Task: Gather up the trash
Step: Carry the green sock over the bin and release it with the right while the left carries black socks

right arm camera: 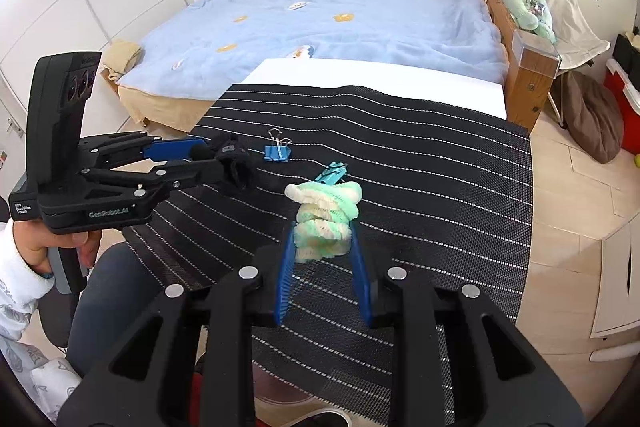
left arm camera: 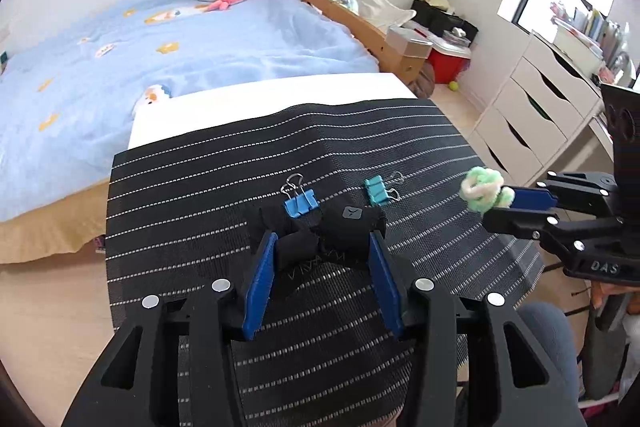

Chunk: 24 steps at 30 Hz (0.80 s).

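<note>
Left gripper (left arm camera: 322,247) pinching black fabric bundle (left arm camera: 316,233) above striped mat (left arm camera: 200,187), right gripper (right arm camera: 322,243) clamped on green-and-cream fuzzy twist (right arm camera: 324,217), blue binder clip (left arm camera: 301,203) and teal clip (left arm camera: 376,190) lying on mat, bundle possibly a sock.

Both wrist views angled down, close over striped mat (left arm camera: 240,187), bed (right arm camera: 340,27) behind

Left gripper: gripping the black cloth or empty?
Gripping. The left gripper has the bunched black cloth squeezed between its blue pads.

Right gripper (right arm camera: 322,231) clamps fuzzy green-cream bundle (right arm camera: 325,215) — perhaps yarn.
</note>
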Motion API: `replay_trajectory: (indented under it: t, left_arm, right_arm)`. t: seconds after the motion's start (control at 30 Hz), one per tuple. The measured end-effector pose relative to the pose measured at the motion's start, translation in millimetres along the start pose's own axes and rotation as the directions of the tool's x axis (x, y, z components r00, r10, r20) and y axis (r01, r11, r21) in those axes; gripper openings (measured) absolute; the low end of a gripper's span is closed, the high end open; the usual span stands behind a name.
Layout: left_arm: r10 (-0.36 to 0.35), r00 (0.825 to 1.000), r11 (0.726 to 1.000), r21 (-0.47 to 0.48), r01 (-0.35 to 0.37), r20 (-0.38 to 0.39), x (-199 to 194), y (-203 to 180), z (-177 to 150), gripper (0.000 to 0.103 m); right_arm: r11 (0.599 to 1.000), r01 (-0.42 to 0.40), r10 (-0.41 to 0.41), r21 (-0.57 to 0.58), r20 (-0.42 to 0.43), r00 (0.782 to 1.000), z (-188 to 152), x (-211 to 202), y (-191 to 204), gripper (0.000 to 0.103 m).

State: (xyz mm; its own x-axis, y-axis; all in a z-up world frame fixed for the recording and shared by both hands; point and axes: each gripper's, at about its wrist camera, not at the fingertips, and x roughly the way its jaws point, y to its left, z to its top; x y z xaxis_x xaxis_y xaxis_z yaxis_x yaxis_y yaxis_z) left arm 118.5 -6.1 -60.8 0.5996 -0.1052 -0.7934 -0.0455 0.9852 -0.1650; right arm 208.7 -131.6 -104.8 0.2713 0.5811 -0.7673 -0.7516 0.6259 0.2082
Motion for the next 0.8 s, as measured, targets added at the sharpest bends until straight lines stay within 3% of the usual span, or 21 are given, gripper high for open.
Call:
replay_trajectory:
  t: [0.8]
  left_arm:
    - [-0.079,0.994,0.992,0.100,0.071,0.075,-92.3,-23.7,-50.5,0.045]
  right_arm:
    - [0.989,-0.044,0.053,-0.139,0.067,0.996,-36.4,-69.5,79.2,0.026]
